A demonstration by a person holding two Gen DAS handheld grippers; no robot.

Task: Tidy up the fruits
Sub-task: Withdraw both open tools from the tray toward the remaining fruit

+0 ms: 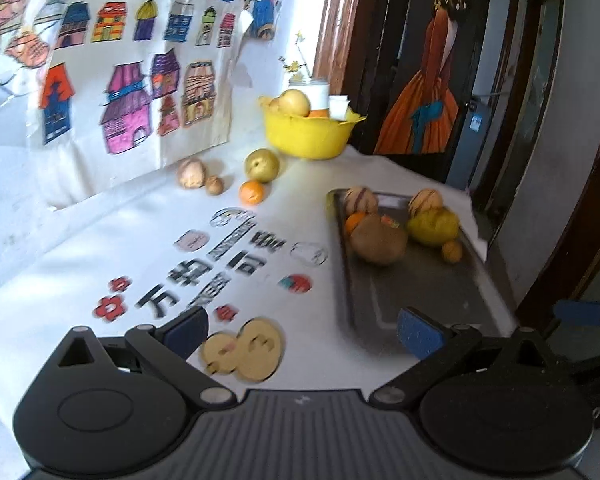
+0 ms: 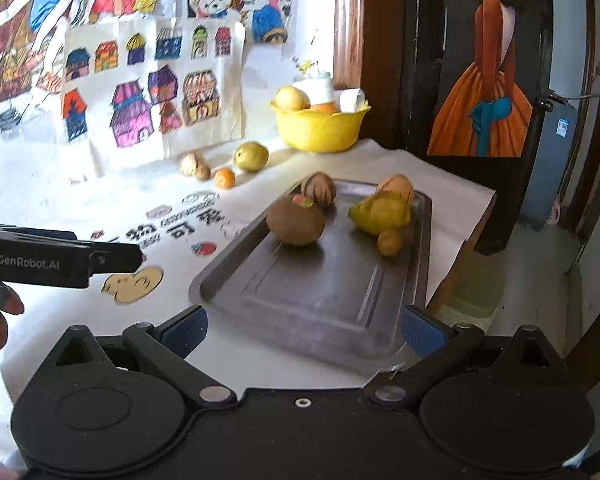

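On the dark grey rectangular metal tray (image 2: 320, 292) the fruit sits bunched at the far end: a large brown round fruit (image 2: 295, 220) with a small sticker on top, a lumpy yellow citrus (image 2: 381, 213), a small round orange-yellow fruit (image 2: 389, 242) touching its near side, and two pale striped melons (image 1: 361, 199) at the back rim (an orange half hidden behind the brown one shows only from the left wrist view). The near half of the tray is bare metal.

Off the tray, by the wall, lie a yellow-green pear (image 2: 251, 155), a small orange mandarin (image 2: 224, 178) and a pale knobbly root with a small brown lump beside it (image 2: 194, 165). A yellow plastic bowl (image 2: 320, 130) in the corner holds more fruit and white containers.

The left gripper (image 1: 302, 336) hangs with its blue-padded fingers spread wide and empty over the tray's near left edge; the right gripper (image 2: 304, 330) is likewise splayed and empty over the tray's near end.

The table wears a white printed paper sheet (image 2: 112, 216) with black characters and cartoon stickers. Children's drawings of coloured houses (image 2: 148, 100) cover the white wall; a dark wooden door bears a painting of a woman in an orange dress (image 2: 486, 92).
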